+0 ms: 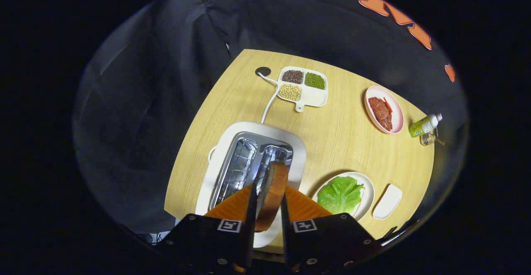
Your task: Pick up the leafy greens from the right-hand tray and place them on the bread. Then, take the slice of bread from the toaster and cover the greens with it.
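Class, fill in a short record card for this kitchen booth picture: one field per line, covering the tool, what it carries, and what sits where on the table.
tool: tongs with orange fingers, shut on a browned slice of bread
bread position: edge-on, above the white two-slot toaster
greens: green lettuce leaf on a round white plate, beside the toaster
next to plate: small white oblong dish
far side: white four-part dish of beans; pink plate of red meat; green bottle
surface: light wooden table
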`<state>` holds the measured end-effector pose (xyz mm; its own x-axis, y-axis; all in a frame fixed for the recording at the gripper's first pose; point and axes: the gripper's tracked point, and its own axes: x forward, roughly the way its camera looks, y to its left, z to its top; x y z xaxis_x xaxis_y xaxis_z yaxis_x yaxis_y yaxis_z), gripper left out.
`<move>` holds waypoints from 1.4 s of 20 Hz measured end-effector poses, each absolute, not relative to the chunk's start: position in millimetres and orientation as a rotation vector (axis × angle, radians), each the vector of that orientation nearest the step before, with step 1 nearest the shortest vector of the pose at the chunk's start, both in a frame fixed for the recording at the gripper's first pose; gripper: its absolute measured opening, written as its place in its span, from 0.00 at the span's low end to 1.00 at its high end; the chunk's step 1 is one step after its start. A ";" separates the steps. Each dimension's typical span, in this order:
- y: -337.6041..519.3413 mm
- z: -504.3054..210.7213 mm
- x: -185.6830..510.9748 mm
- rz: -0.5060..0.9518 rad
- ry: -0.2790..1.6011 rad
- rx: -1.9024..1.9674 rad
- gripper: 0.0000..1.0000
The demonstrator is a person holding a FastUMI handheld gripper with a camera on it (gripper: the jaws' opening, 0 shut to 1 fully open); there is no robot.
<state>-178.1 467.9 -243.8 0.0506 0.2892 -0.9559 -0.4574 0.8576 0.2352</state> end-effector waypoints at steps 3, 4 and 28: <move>475.7 -241.9 -183.5 0.582 1.443 -0.070 0.18; 475.5 -241.7 -181.2 0.574 1.434 -0.054 0.15; 321.5 -211.3 -132.7 0.653 1.268 0.534 0.07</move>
